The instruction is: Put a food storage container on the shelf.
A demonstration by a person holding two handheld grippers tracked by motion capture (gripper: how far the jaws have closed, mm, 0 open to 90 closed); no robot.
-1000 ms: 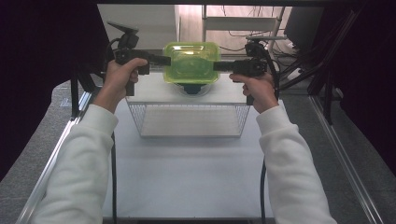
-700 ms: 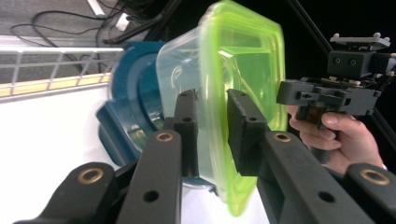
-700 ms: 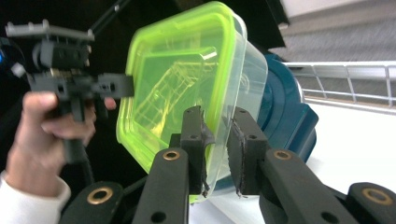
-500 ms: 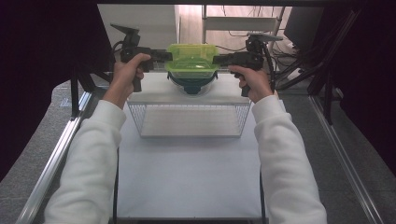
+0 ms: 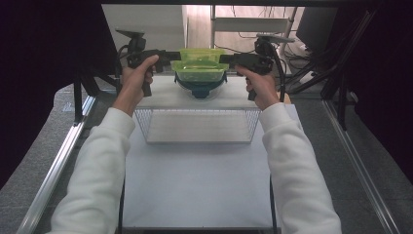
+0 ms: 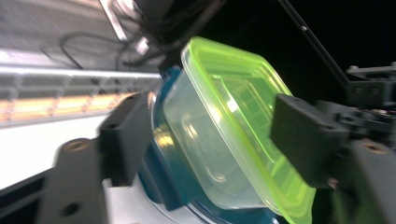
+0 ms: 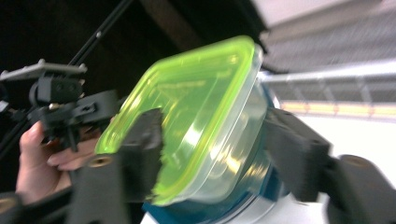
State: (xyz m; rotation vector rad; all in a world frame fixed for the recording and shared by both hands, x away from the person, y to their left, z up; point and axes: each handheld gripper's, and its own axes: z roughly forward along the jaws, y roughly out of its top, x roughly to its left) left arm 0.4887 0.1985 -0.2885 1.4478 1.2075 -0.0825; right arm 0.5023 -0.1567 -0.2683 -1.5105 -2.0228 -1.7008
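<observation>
Both hands have carried the green-lidded container toward the far end of the table and down since the first frame; it now sits on the dark teal bowl beyond the wire basket. Jaws on both sides have just been opening. Left gripper is at the container's left edge, right gripper at its right edge. In the left gripper view the black jaws stand wide, one on each side of the lid rim, container between them and not pinched. Right gripper view shows the same: jaws spread, container in the gap, teal bowl under it, pads off the plastic. Container looks tilted in both gripper views, roughly level in the high view. Left hand and right hand are on the grips, white sleeves in from the near edge
</observation>
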